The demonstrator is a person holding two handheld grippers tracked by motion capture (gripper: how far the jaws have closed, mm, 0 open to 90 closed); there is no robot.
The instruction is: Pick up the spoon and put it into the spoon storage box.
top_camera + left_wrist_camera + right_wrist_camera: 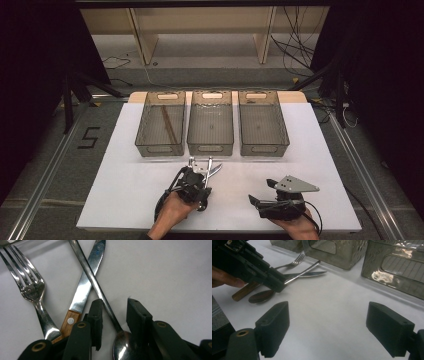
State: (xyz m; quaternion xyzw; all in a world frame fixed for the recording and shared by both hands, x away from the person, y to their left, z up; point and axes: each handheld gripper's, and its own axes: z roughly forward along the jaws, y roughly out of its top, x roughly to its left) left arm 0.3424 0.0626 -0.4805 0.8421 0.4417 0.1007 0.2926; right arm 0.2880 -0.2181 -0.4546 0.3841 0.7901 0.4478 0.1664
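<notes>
Where the cutlery lies crossed on the white table [125, 190], just in front of the middle bin, the items are as follows; spoon [110, 312]: polished steel, stiff, light, likely slippery, its handle running diagonally over the knife blade, its bowl nearest the left gripper [113, 315]; knife [85, 287]: serrated steel blade, wooden handle with a rivet, lying under the spoon handle; fork [32, 290]: steel, tines pointing away, beside the knife and apart from the spoon.

Left gripper: jaws narrowed either side of the spoon's neck, pads not visibly pressing on it; whether one pad touches the metal cannot be told. Judged best hold: the slim neck just above the bowl, squarely between the pads, since the rounded bowl would probably slide out; lifting may nudge the knife beneath.

Right gripper [327, 327]: jaws wide, nothing between them, held low over bare table to the right.

Three clear bins [210, 131]: side by side beyond the cutlery; the left one holds a long brown stick-like item.
</notes>
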